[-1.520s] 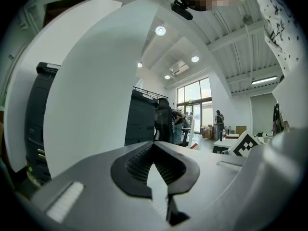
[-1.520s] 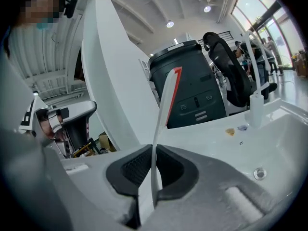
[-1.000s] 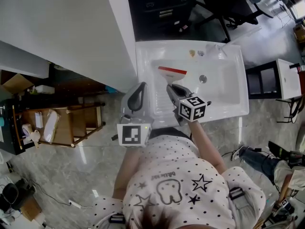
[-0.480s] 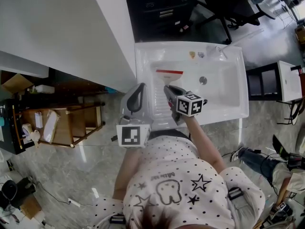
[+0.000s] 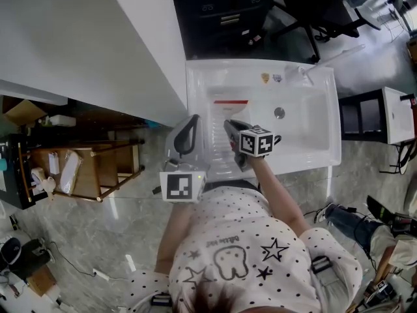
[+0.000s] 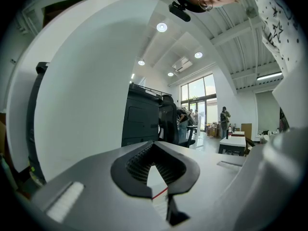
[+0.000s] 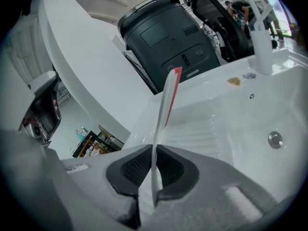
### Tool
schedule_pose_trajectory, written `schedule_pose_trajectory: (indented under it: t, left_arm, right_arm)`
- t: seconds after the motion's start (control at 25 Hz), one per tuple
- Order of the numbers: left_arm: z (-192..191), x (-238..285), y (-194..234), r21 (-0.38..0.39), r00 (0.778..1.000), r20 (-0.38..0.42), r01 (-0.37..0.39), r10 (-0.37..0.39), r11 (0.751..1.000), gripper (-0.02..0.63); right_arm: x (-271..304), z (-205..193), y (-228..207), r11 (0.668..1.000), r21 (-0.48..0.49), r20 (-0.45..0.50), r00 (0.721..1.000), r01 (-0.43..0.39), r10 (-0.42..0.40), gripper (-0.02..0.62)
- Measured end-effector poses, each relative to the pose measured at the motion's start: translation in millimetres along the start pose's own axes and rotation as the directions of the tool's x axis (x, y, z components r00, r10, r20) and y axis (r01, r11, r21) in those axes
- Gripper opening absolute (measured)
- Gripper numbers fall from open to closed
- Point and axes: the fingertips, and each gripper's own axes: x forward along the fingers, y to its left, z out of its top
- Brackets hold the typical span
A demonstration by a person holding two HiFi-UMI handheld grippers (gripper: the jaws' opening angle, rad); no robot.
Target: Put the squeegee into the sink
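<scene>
Sink [image 5: 306,126] lies under the right hand-held gripper [image 5: 229,128], which is clamped on the white handle of the squeegee [image 5: 231,102]. The red-edged blade is over the basin's ribbed left part. Left hand-held gripper [image 5: 189,128] is closed and empty at the sink's left rim.

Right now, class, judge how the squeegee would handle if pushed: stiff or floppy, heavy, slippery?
Probably stiff: the squeegee stands straight out of the right gripper, held only at its end, without sagging. Likely light, being thin. On the glossy sink it may well slide.
</scene>
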Motion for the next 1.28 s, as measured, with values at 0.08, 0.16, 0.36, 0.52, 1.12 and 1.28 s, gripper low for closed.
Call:
schedule_pose_trajectory:
  t: [0.08, 0.16, 0.36, 0.52, 1.12, 1.28]
  left_arm:
    - [0, 2, 1, -0.005, 1.000, -0.001, -0.002, 0.002, 1.000, -0.005]
    - [-1, 3, 2, -0.008, 1.000, -0.004, -0.004, 0.004, 1.000, -0.005]
    - [-3, 7, 0, -0.003, 1.000, -0.015, 0.002, -0.002, 1.000, -0.005]
    - [-3, 9, -3, 0.000, 1.000, -0.012, 0.017, -0.017, 1.000, -0.005]
    - [-2, 9, -5, -0.007, 0.999, -0.005, 0.033, -0.033, 0.999, -0.005]
    - [-2, 8, -5, -0.013, 1.000, -0.004, 0.031, -0.031, 0.999, -0.005]
  right_arm:
    - [3, -3, -2, 1.000, 0.002, -0.013, 1.000, 0.004, -0.004, 0.021]
    - [5, -5, -4, 1.000, 0.004, -0.023, 1.000, 0.003, -0.003, 0.020]
    - [10, -12, -11, 1.000, 0.003, -0.060, 0.998, 0.009, -0.009, 0.020]
    - [14, -15, -12, 1.000, 0.013, -0.073, 0.997, 0.004, -0.003, 0.020]
    - [18, -15, -26, 0.999, 0.032, -0.080, 0.996, 0.035, -0.032, 0.028]
    - [18, -15, -32, 0.998, 0.027, -0.081, 0.995, 0.053, -0.051, 0.037]
